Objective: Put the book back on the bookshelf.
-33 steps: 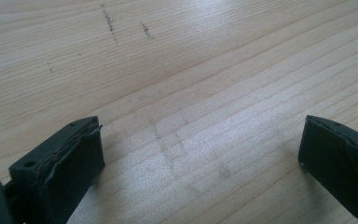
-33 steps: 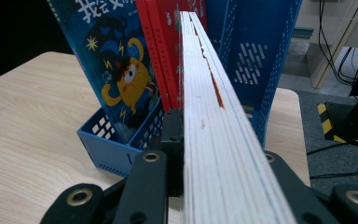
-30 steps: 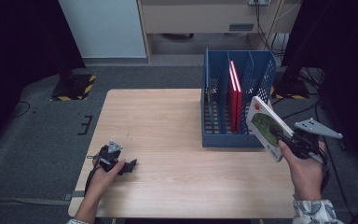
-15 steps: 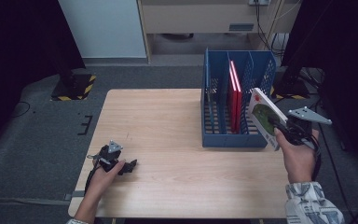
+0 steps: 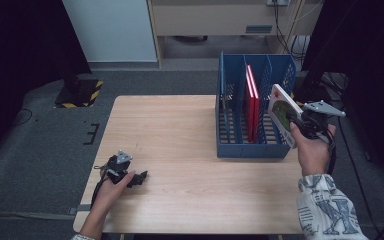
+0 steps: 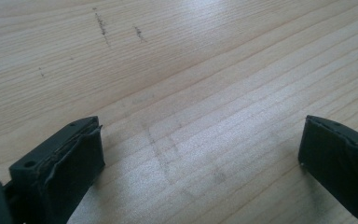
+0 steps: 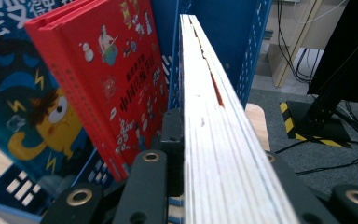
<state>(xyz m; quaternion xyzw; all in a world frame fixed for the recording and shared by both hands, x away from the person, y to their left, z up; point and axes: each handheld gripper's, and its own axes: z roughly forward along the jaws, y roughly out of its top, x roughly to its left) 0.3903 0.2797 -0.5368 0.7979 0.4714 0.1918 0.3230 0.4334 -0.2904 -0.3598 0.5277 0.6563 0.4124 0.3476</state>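
Clamped in the right gripper (image 5: 294, 119), a white book (image 5: 281, 112) hung tilted above the blue rack's (image 5: 250, 149) right wall, which its corner risked snagging; the left gripper (image 5: 139, 178) rested open on the table (image 5: 180, 130).

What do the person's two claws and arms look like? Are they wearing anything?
Both claws are black. The left claw has two chunky jaws with dark padded tips, a small grey three-cornered plate on top and a black cable trailing behind. The right claw carries a bigger grey three-cornered plate, and up close its black metal links show round brass-coloured rivets. The right sleeve is white cloth with a grey-blue pattern.
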